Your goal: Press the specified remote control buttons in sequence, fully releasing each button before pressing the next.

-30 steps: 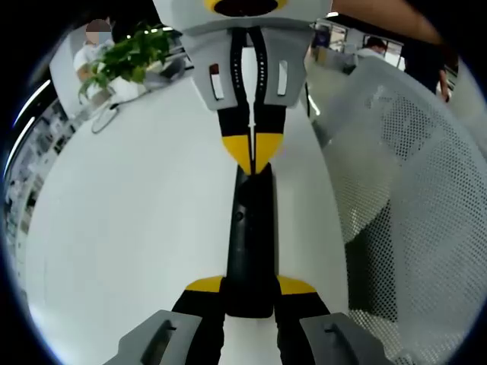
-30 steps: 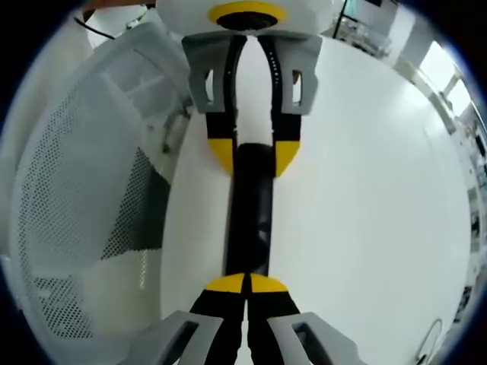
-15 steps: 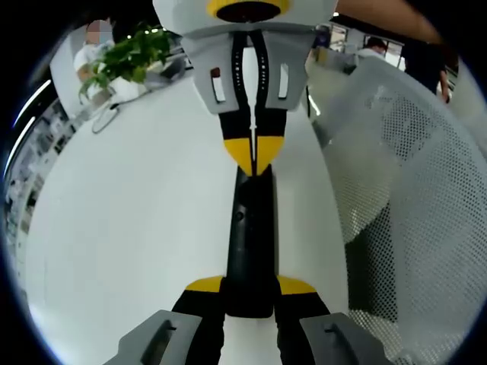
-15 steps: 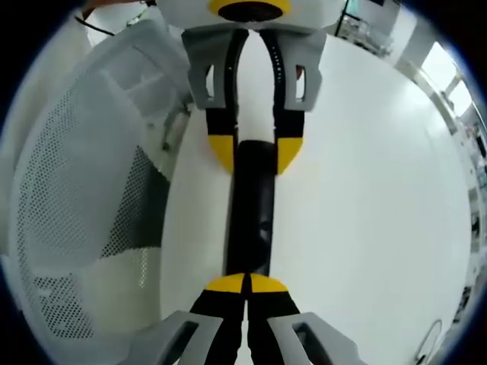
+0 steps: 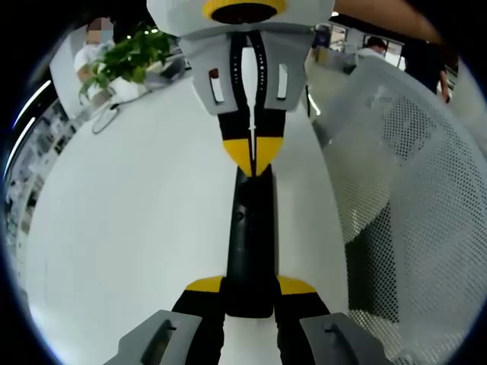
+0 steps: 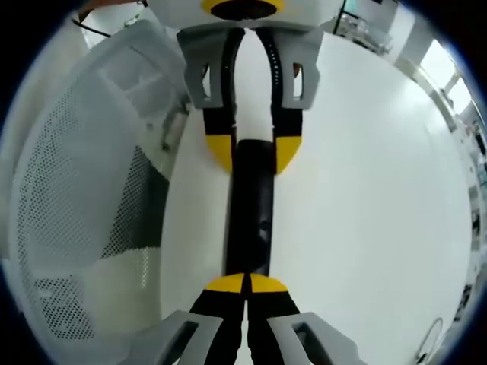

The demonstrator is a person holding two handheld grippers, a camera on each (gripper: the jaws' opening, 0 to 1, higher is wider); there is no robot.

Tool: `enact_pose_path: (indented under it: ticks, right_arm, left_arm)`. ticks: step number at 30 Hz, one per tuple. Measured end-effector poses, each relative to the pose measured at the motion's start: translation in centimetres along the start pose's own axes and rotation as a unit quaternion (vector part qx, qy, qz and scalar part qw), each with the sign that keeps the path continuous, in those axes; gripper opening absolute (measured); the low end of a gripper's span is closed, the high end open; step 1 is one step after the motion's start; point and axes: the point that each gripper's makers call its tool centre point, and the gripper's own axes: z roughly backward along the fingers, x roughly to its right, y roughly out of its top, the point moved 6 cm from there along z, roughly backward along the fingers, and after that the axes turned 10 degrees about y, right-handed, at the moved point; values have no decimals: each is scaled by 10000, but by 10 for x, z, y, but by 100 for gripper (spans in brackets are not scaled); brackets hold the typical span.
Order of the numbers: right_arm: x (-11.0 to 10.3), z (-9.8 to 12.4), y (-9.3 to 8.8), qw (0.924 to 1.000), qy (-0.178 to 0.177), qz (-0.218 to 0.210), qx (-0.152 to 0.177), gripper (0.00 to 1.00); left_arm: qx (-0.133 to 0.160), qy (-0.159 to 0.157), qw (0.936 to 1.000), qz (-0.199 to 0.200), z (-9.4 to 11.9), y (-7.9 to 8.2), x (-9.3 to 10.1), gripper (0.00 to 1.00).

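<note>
Remote control (image 5: 249,243): long black bar lying on the white worktop (image 5: 129,220), held at one end.
Left gripper (image 5: 249,293): fingers clamped on the remote's near end, steadying it.
Right gripper (image 6: 246,287): fingers closed together, tips resting at the remote's far end.
Mesh chair (image 5: 411,198): just beside the worktop.
Advice: press straight down, lift fully clear between presses, hold the remote still.
</note>
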Motion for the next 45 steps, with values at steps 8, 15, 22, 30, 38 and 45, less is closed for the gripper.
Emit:
enact_pose_path:
  ticks: [8, 15, 22, 30, 38, 45]
  right_arm:
    - [-1, 0, 0, 10000, -33, 2, 10, 0]
    - [-3, 1, 0, 10000, -46, 4, 20, 0]
    - [-2, 10, 4, 9997, -92, -38, 214, 0]
    - [-1, 12, 4, 9996, -117, -56, 260, 0]
    - [-1, 16, 11, 9994, -129, 19, 325, 0]
    - [0, 16, 14, 9994, -115, 62, 313, 0]
  left_arm:
    - [-21, -6, 10000, 5, -1, 0, -1, 23]
    - [-36, 7, 10000, -12, -2, -1, -1, 23]
    - [-42, 6, 10000, -6, -1, 0, -1, 23]
    - [-58, 1, 10000, -1, -1, -1, 0, 23]
    - [-63, -16, 10000, 12, 0, -1, 0, 23]
    - [-61, -7, 10000, 10, 0, 0, 0, 23]
